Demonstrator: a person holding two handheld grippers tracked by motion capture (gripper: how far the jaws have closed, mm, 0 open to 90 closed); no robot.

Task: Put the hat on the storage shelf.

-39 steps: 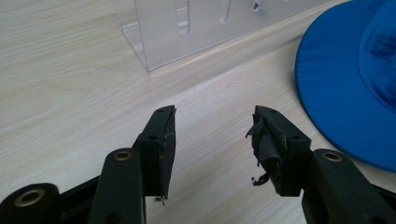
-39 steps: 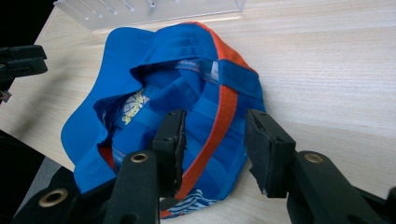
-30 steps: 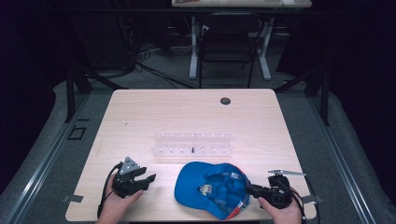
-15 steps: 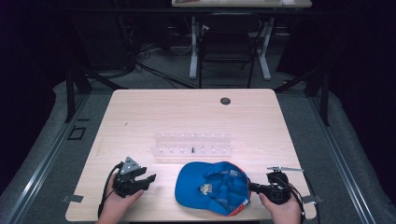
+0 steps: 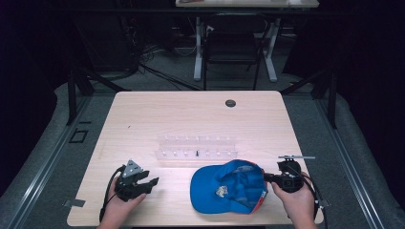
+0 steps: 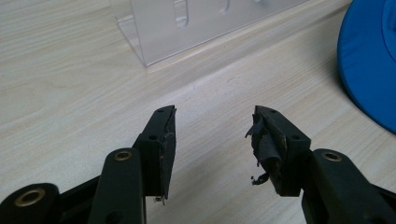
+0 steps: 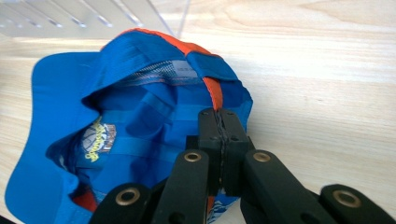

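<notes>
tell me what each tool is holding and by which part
The right tool pinches the blue cap by its rear orange-trimmed rim. The left tool holds nothing.

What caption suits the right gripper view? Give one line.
Right gripper shut on the back rim of an upturned blue cap on the wooden table.

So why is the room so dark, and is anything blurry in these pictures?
High view: light falls on the table, the surroundings stay black, and the clear rack looks faint. Left gripper view: sharp fingers, the rack slightly soft. Right gripper view: the blue cap is crisp, with glare on the wood.
</notes>
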